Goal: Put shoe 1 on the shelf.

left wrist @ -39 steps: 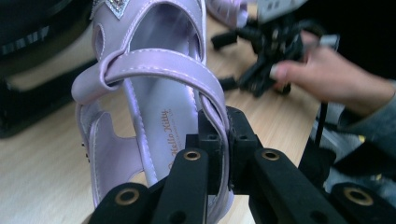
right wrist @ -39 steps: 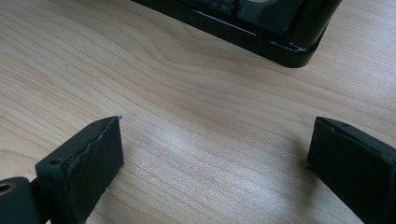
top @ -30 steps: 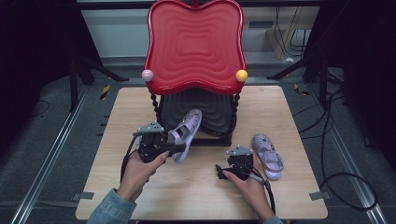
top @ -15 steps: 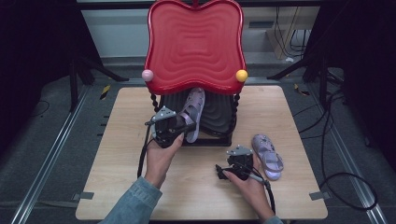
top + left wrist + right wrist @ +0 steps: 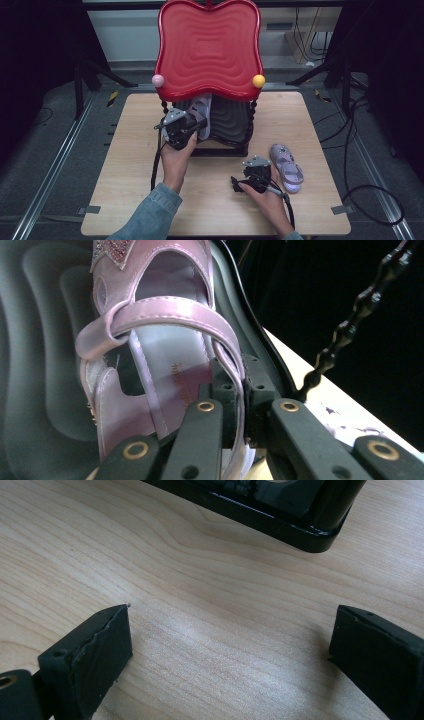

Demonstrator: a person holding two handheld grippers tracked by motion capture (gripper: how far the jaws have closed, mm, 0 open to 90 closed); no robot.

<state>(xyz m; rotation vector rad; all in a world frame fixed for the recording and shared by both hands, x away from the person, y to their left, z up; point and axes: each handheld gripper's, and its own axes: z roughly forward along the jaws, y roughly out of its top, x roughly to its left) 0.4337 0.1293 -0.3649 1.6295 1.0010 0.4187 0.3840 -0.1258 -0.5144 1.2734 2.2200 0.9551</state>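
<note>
A lilac sandal (image 5: 203, 111) lies with its toe forward on the black ribbed lower shelf (image 5: 231, 120) of a rack, under the red wavy top (image 5: 209, 47). My left gripper (image 5: 192, 129) is shut on the sandal's heel side. In the left gripper view the jaws (image 5: 240, 395) pinch the side wall of the sandal (image 5: 170, 370), which rests on the black shelf (image 5: 40, 340). The matching sandal (image 5: 286, 161) lies on the wooden table at the right. Just left of it, my right gripper (image 5: 250, 176) stands open, low over bare wood (image 5: 230, 650).
The rack stands at the back middle of the table (image 5: 125, 165), with black beaded posts (image 5: 252, 117) and pink (image 5: 158, 80) and yellow (image 5: 258, 80) balls at the red top's corners. The shelf's front corner (image 5: 300, 525) lies just ahead of the right gripper.
My left gripper has carried the sandal forward from above the table onto the black lower shelf, under the red top. The right gripper and the other sandal have not moved.
</note>
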